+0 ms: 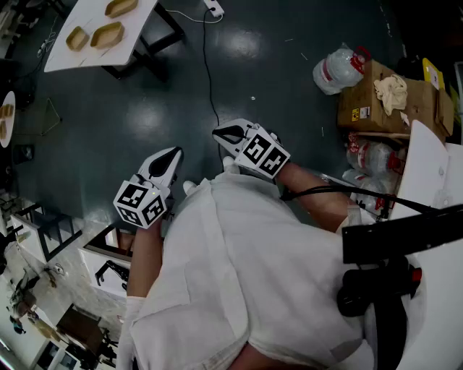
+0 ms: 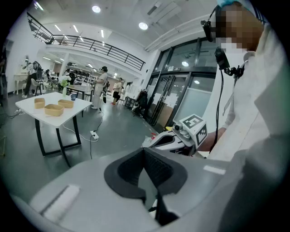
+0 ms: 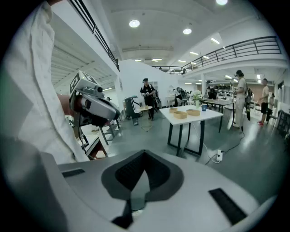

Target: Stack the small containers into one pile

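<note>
Hall: large and white-walled, ceiling lights on, a railed upper gallery along one side. People stand far beyond both jaws.
Floor (image 1: 145,108): dark grey and glossy, spread below and ahead of both jaws.
White coat (image 1: 239,274): worn by the person holding the grippers. It fills the space behind both jaws in the head view.
Tabletop (image 1: 90,11): white, on dark legs, far ahead of both jaws. The left gripper view has it up and to the left of the jaws. The right gripper view has it up and to the right.
Cardboard box (image 1: 391,108): brown, on the floor well off to the right of the right jaws, with a crumpled cloth (image 1: 394,90) on top.
Left gripper (image 1: 173,155): white body, black jaws, marker cube at the rear. It is held close to the coat and tilted downward. Jaws together at the tips, nothing between them.
Right gripper (image 1: 219,133): same build, also tilted downward, near the left gripper but apart from it. Jaws closed together, empty.
Small containers (image 1: 107,34): three tan shallow trays on the tabletop, lying separately in a single layer. They are far ahead of both jaws and touched by neither.
Power strip (image 1: 214,9): white, on the floor beside the table. Its cable (image 1: 206,65) trails across the floor towards the jaws.
</note>
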The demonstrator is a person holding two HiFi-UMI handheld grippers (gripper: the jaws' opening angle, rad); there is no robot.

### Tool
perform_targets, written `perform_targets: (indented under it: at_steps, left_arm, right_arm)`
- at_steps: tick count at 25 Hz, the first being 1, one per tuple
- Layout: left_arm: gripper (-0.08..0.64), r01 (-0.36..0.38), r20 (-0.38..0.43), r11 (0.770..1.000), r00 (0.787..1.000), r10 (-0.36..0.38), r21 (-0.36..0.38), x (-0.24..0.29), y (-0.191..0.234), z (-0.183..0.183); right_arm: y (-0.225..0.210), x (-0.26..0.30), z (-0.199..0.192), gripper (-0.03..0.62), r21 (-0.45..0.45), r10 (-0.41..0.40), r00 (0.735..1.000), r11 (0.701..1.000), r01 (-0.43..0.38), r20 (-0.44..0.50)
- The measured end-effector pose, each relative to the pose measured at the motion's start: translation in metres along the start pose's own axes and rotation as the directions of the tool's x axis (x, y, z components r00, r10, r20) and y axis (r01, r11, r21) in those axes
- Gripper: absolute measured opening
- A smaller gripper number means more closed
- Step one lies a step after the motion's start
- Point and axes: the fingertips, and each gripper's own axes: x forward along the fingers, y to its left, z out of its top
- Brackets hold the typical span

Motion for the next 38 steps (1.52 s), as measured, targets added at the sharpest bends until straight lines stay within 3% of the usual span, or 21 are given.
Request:
perform_targets:
  at_steps: [12,19,26,38]
  left_arm:
    - [0.006,-0.082,0.044,0.994,0.995,0.085,-0.071,-0.018,0.016,-0.013]
    - [0.006,-0.123,0.059,0.985,0.990,0.131,-0.123,-0.040,0.057,-0.016]
    - [0.006,-0.087,0.077,0.988,0.992,0.097,-0.126,-0.049,0.123,0.001]
    - [0.006,0.023,0.083,0.997,0.996,-0.017,-0.070,-0.086,0.280,0.059]
  right_arm:
    - [0.004,0.008,-0.002,0.002,-0.038,0.046,0.999,0.998,-0.047,-0.021]
    - [-0.003,0.046,0.003,0.003,-0.025,0.070,0.996,0.997,-0.071,-0.054]
    - [-0.033,0.102,0.038,0.003,-0.030,0.038,0.997,0.999,-0.040,-0.067]
    - [-0.092,0.235,0.145,0.005,-0.050,-0.076,0.993,0.996,0.072,-0.093]
